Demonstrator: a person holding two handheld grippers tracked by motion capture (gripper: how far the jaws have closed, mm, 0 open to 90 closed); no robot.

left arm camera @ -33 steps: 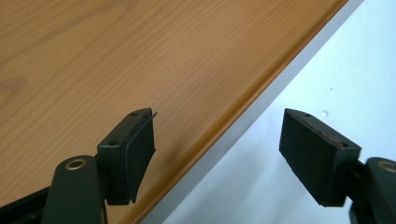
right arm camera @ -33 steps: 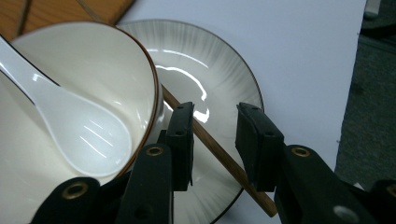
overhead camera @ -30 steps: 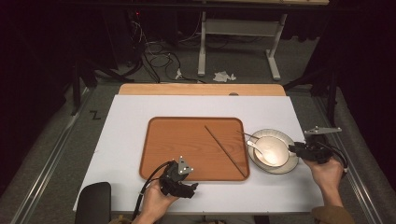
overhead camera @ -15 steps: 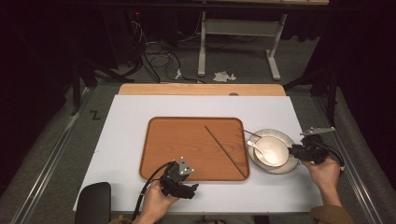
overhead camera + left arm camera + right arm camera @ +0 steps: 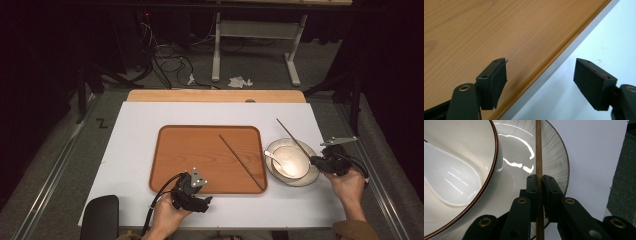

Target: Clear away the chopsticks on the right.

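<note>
White worktop [image 5: 135, 150], with a wooden tray [image 5: 190, 155] at its centre. One chopstick [image 5: 242, 162] lies loose on the tray's 3 o'clock half, slanting from about 11 o'clock down to 5 o'clock, its lower tip near the tray's rim.

At 3 o'clock of the tray, just beside it: a grey plate [image 5: 312, 177] carrying a white bowl [image 5: 295, 162] with a brown rim. A white spoon [image 5: 275, 161] rests in the bowl, handle toward 10 o'clock.

Right gripper [image 5: 320, 161] sits at 3 o'clock of the plate, held in the right hand [image 5: 347, 185]. Its jaws are clenched on a second chopstick [image 5: 294, 137], which slants up over the bowl toward 11 o'clock, far tip above the bare worktop. In the right gripper view the stick [image 5: 539, 157] runs straight up between the pinched jaws of the gripper [image 5: 539, 182], passing over the plate [image 5: 556, 162] just beside the bowl [image 5: 461, 150]; the spoon [image 5: 451, 182] lies inside the bowl.

Left gripper [image 5: 202, 201] is at 6 o'clock of the tray, in the left hand [image 5: 167, 217], cable trailing toward 7 o'clock. Left gripper view: the gripper [image 5: 540, 80] has its jaws spread wide, grasping nothing, straddling the tray's edge [image 5: 554, 53], with one jaw over wood and the other over white worktop [image 5: 599, 37].
</note>
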